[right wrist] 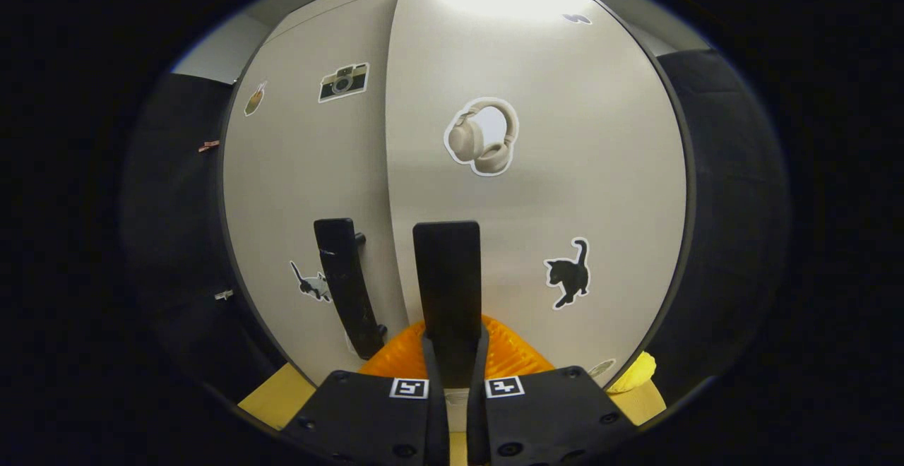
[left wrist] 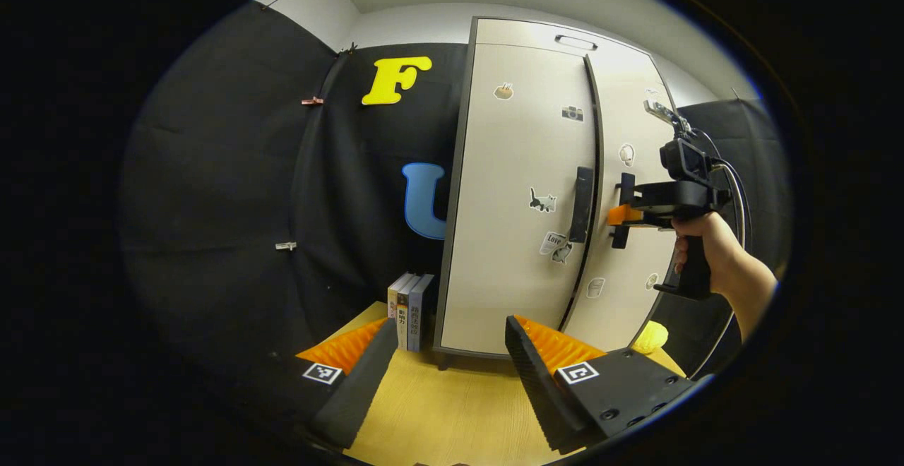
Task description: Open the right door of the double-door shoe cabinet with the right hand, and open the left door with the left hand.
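Gripping the black vertical bar handle of the right door (right wrist: 447,289), the right gripper (right wrist: 452,363) has both fingers closed narrowly on it; the left gripper view confirms this, showing that gripper (left wrist: 621,213), held by a person's hand (left wrist: 706,247), at the handle. The left gripper (left wrist: 452,360) hangs with its fingers spread wide, holding nothing, well short of the black bar handle of the left door (left wrist: 581,205).

The tall beige double-door shoe cabinet with dark edging (left wrist: 515,169) stands at the back of the table, both doors apparently shut and decorated with small stickers.

Risk, as a judgement: a pull that does not follow the hinge arc could slide the fingers off the slim handle. A hard pull could rock or drag the cabinet on the smooth surface.

Surface: a pale yellow wooden tabletop (left wrist: 452,409). Three upright books (left wrist: 409,311) stand just beside the cabinet's left side; a yellow soft object (left wrist: 650,337) lies near its right foot. Black cloth lines the booth, with a white wall above.
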`<move>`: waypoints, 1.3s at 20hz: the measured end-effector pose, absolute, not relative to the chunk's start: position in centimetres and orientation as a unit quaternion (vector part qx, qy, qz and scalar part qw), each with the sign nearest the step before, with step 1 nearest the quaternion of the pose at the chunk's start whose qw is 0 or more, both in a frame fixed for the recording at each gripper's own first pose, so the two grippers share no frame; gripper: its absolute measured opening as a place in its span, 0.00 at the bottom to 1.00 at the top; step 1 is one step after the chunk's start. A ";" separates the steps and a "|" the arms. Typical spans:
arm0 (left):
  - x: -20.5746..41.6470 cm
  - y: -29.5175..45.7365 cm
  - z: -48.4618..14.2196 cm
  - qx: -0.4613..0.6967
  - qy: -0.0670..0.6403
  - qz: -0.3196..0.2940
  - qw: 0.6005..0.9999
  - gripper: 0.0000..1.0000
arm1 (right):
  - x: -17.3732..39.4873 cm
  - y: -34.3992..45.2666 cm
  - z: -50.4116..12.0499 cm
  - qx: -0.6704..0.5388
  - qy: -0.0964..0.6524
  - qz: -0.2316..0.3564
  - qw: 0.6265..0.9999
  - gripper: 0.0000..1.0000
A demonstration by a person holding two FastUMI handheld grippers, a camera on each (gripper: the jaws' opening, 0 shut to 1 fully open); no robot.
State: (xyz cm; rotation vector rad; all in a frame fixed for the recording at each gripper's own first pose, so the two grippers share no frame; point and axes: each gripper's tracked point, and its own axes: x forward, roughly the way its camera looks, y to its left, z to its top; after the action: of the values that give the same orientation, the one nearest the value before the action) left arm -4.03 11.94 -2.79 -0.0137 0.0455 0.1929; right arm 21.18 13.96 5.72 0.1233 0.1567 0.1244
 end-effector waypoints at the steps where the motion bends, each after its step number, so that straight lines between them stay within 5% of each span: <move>1: -4.1 11.7 -2.8 -0.005 0.025 0.093 0.995 0.95 | 20.9 13.8 5.8 0.062 0.079 0.064 0.993 0.14; 26: -2.4 0.4 -0.7 0.037 0.026 0.010 0.999 0.95 | 15.9 9.0 6.8 0.070 0.064 0.088 0.992 0.13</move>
State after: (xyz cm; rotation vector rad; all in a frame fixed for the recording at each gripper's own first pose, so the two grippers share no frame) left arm -2.37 0.42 -0.66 0.0732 0.0510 0.0192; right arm 15.94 8.98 6.81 0.1413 0.1283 0.1773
